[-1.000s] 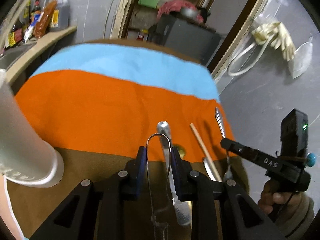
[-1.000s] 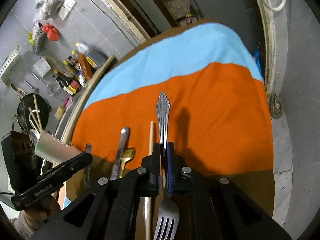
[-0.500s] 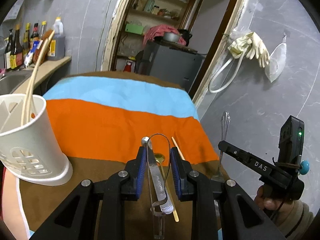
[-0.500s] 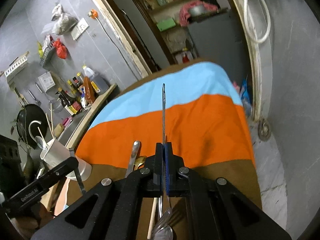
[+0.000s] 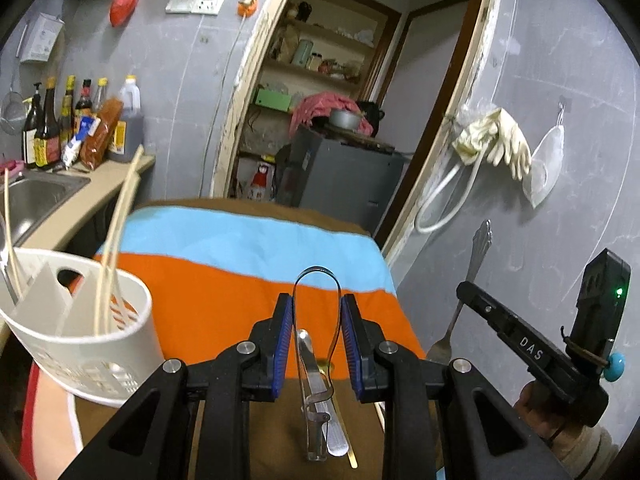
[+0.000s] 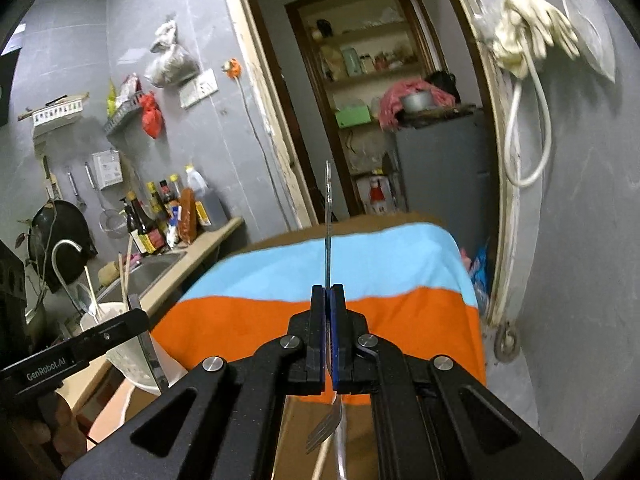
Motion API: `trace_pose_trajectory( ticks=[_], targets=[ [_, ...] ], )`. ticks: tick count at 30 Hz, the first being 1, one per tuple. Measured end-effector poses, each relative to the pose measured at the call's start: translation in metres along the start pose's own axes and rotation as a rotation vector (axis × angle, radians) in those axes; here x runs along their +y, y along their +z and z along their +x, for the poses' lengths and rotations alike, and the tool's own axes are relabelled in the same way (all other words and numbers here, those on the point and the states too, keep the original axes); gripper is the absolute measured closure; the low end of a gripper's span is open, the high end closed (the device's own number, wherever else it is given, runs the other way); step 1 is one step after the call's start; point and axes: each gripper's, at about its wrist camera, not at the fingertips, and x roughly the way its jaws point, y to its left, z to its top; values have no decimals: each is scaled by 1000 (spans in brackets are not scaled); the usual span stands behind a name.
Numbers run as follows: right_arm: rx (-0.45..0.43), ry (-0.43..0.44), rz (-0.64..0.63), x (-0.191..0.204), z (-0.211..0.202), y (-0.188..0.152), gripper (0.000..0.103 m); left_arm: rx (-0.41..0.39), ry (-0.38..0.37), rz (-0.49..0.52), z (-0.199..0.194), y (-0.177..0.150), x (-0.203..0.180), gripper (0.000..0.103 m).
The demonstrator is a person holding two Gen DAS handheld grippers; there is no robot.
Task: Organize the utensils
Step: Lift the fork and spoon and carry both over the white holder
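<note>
My left gripper [image 5: 317, 312] is shut on metal tongs [image 5: 316, 344] and holds them above the table, loop end forward. My right gripper [image 6: 329, 300] is shut on a silver fork [image 6: 328, 216], handle pointing up, tines [image 6: 325, 428] hanging below the jaws. The fork also shows in the left wrist view [image 5: 468, 280], held by the right gripper [image 5: 466, 292]. A white utensil holder [image 5: 76, 332] with chopsticks [image 5: 116, 240] stands at the left on the table; it also shows in the right wrist view [image 6: 124, 356]. A spoon and a chopstick [image 5: 344, 440] lie on the cloth under the tongs.
The table carries a striped cloth, blue, orange [image 5: 224, 292] and brown. A sink [image 5: 28, 200] and counter with bottles [image 5: 60, 120] are at the left. A doorway with shelves and a grey cabinet [image 5: 340, 172] lies beyond the table. A grey wall [image 5: 560, 200] is at the right.
Both grippers have risen and tilted up from the cloth, lifting the tongs and the fork. The utensil holder has come into fuller view at the left.
</note>
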Motion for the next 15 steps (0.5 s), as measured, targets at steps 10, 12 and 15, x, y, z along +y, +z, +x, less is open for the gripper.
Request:
trace_pose_trajectory(
  ticks=[10, 12, 15],
  targets=[
    [-78, 99, -15, 60, 4, 32, 101, -114, 35, -16, -50, 49, 33, 80],
    [-100, 128, -15, 75, 6, 39, 101, -134, 43, -26, -59, 57, 43, 80],
    [-131, 161, -23, 98, 9, 46, 101, -169, 63, -41, -73, 69, 60, 80]
  ],
)
